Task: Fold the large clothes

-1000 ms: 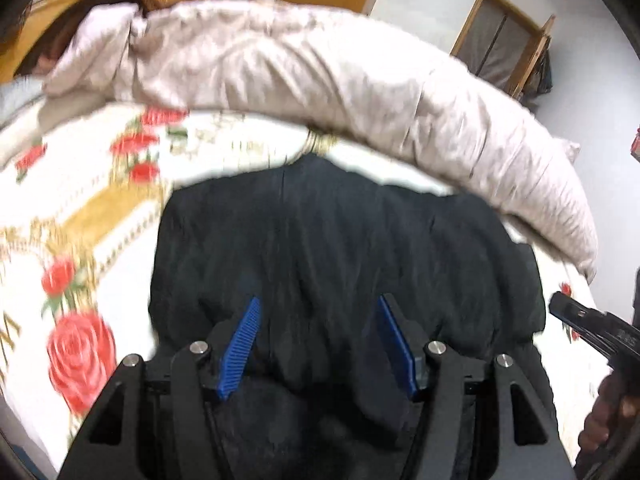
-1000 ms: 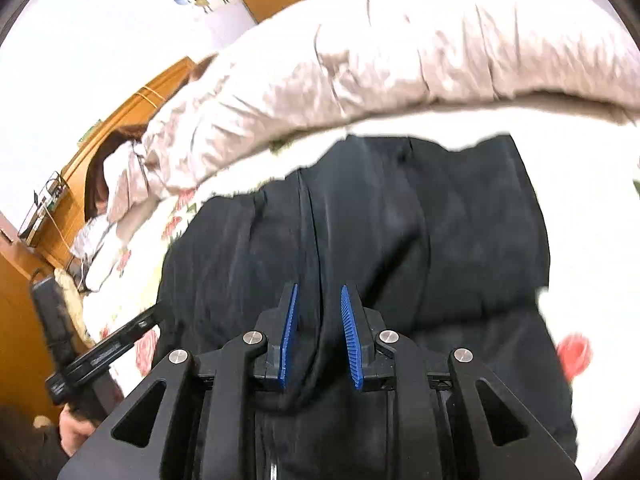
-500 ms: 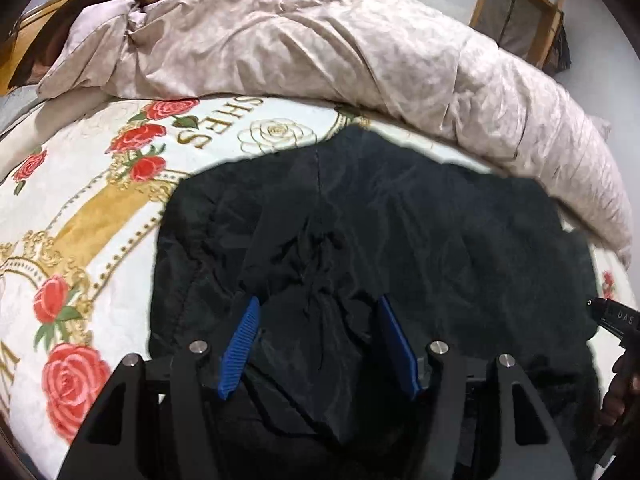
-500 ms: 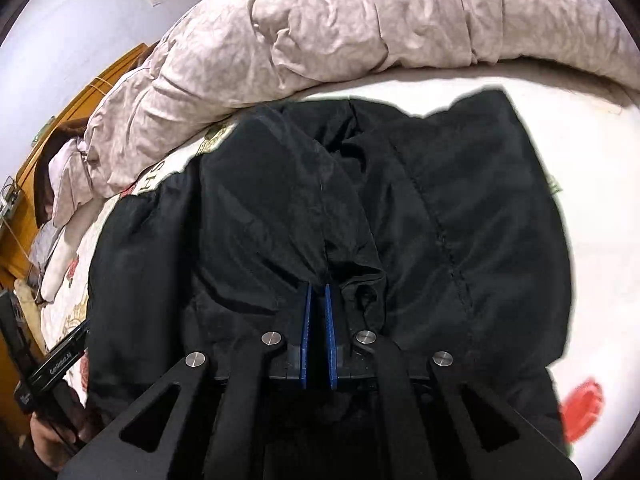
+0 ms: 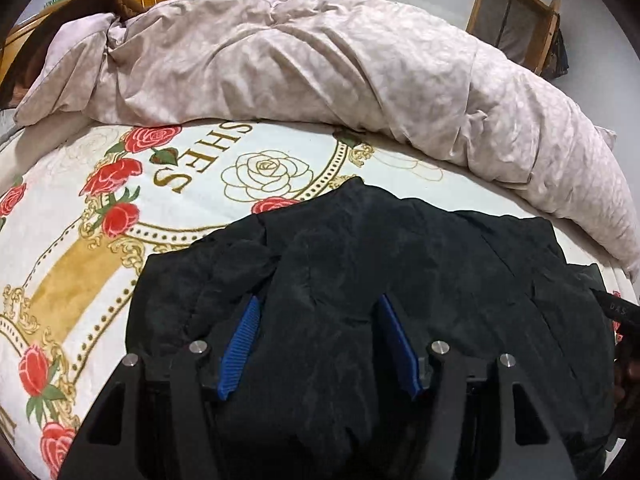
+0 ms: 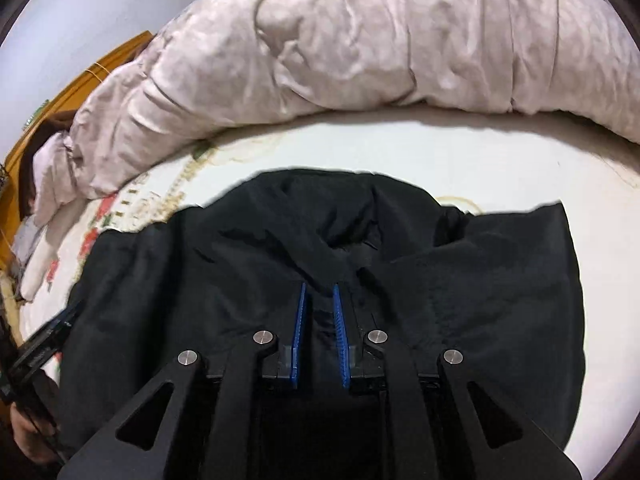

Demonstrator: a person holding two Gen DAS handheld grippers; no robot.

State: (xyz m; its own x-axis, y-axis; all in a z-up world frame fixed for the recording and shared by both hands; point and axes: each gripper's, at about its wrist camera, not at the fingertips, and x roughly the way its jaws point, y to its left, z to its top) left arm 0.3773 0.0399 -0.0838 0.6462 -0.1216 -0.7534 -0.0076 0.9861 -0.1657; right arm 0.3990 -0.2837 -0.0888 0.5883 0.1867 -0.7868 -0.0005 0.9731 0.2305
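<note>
A: Right, what is sitting closest to the black garment (image 5: 400, 264)?

B: The left claw (image 5: 318, 320) is hovering over its near part, jaws standing wide apart, blue pads (image 5: 240, 348) gripping nothing. Dark cloth is showing in the gap between them.

A: And the right claw (image 6: 319, 312)?

B: Its jaws are standing close together with a narrow gap, and a ridge of the garment's fabric is rising just at the tips. Whether the pads are actually pinching that ridge I cannot tell.

A: Where is the garment lying?

B: It is lying bunched and creased on the bed sheet (image 5: 192, 188), the white one with red roses and gold ornament. In the right wrist view a rounded fold, perhaps a hood or collar, is puckering beyond the claw tips.

A: Anything beside the garment?

B: At its right edge in the left wrist view, the tip of the other gripper is poking in, with a hand behind it.

A: And beyond the garment?

B: A pale pink duvet (image 5: 304, 72) is lying heaped along the bed's far side, apart from the garment. Past that, a wooden headboard (image 6: 76, 88) is showing against the wall.
</note>
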